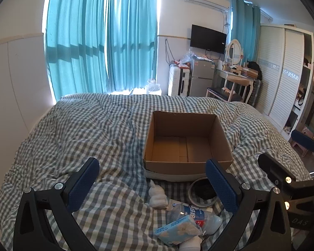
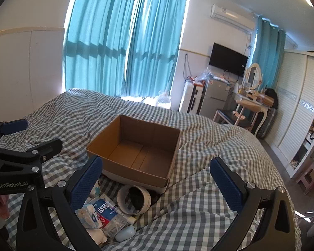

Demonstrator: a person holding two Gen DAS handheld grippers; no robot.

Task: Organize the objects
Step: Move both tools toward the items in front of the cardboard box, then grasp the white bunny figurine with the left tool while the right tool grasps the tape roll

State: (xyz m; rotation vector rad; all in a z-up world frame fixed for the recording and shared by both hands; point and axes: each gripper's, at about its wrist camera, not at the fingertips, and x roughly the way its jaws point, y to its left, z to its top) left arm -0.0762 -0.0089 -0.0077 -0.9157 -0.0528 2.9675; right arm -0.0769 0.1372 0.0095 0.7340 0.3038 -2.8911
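Observation:
An empty open cardboard box (image 1: pixel 186 142) (image 2: pixel 136 148) sits on the checked bed. In front of it lies a pile: a white rabbit figure (image 1: pixel 157 195), a tape roll (image 1: pixel 203 191) (image 2: pixel 134 198), a crushed plastic bottle (image 1: pixel 195 213) (image 2: pixel 108 215), a blue tissue pack (image 1: pixel 178 231) (image 2: pixel 88 217) and a pale egg-shaped thing (image 2: pixel 125 233). My left gripper (image 1: pixel 152 186) is open and empty above the pile. My right gripper (image 2: pixel 155 184) is open and empty, to the right of the pile. Each gripper shows at the edge of the other's view.
The checked bedspread (image 1: pixel 83 131) (image 2: pixel 209 177) covers the bed. Behind are teal curtains (image 1: pixel 100 37), a small fridge (image 1: pixel 201 77), a dressing table with a stool (image 1: pixel 236 81) and a white wardrobe (image 1: pixel 282 73). The floor drops off at the right.

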